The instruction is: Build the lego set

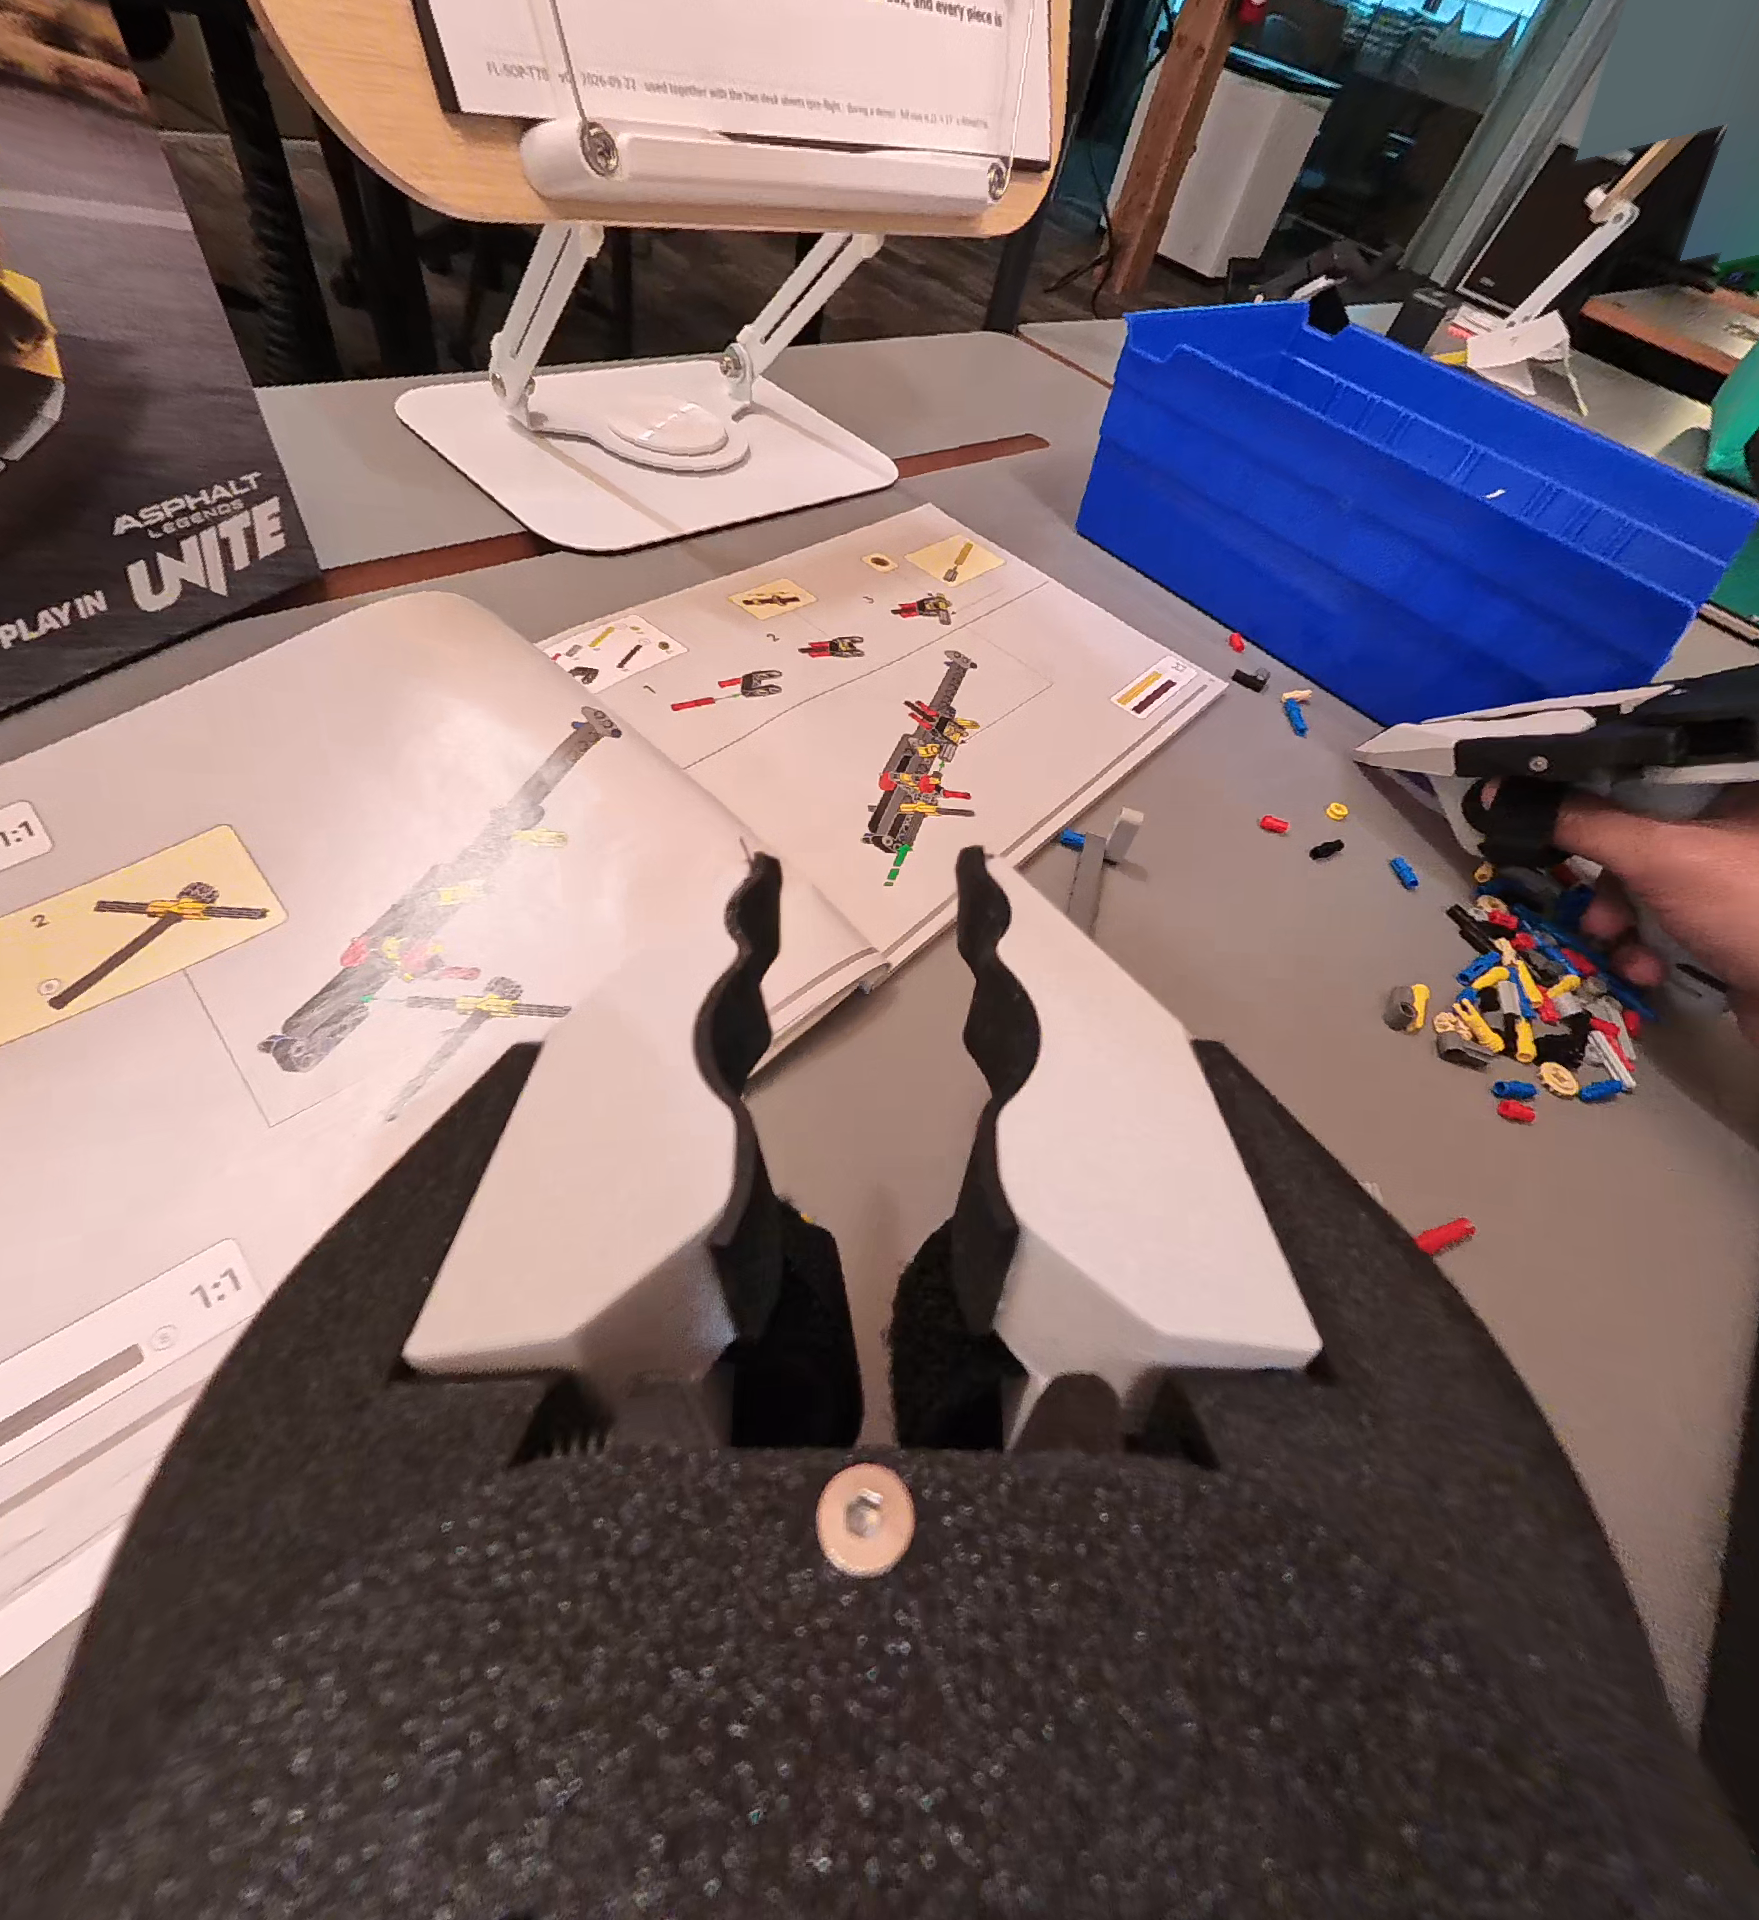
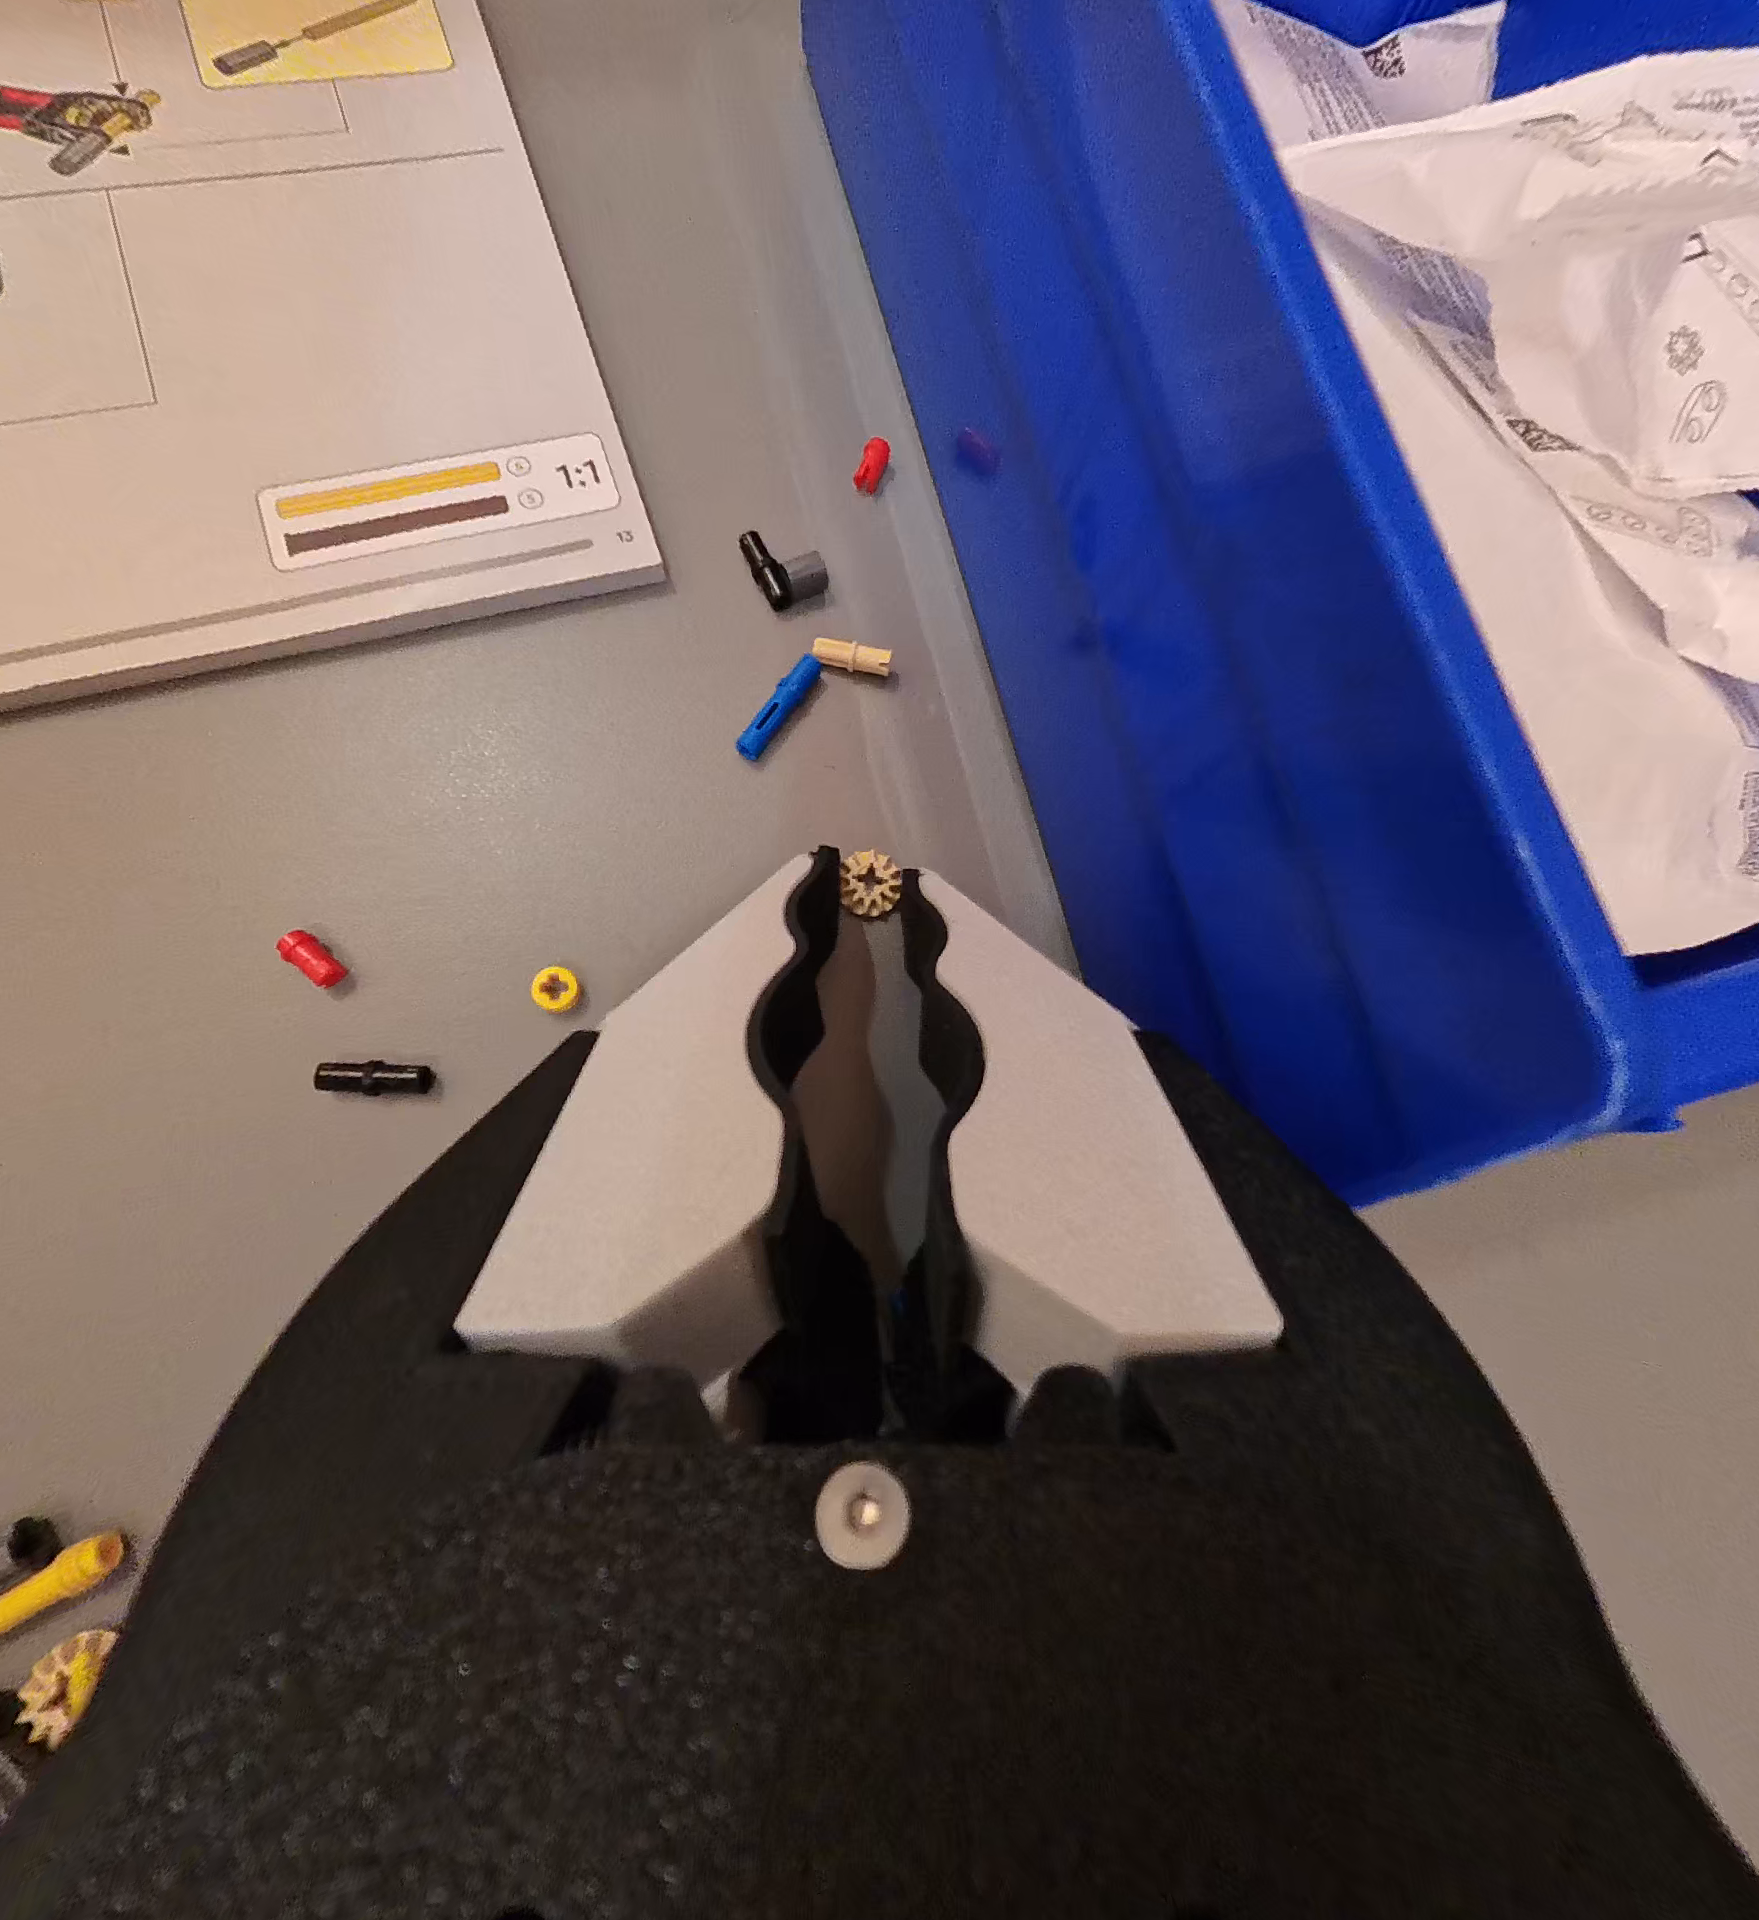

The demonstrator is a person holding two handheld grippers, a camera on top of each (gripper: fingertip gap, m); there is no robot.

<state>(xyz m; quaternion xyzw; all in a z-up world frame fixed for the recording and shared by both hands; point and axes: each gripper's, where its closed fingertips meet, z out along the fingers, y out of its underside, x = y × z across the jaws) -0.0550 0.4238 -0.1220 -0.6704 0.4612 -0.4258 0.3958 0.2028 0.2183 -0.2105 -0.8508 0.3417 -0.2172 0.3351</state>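
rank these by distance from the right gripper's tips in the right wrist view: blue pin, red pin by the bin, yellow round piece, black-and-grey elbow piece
1. blue pin, just ahead of the right gripper, slightly left
2. yellow round piece, left of the tips
3. black-and-grey elbow piece, past the blue pin
4. red pin, farthest, beside the blue bin

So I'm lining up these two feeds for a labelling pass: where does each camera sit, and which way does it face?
Left wrist view: on the left gripper, open, looking forward and down over the open instruction booklet toward the white stand; the right gripper and a hand show at right.
Right wrist view: on the right gripper, looking down at the grey table beside the blue bin, shut on a tan gear.
Shared: booklet, bin, table, scattered pins.
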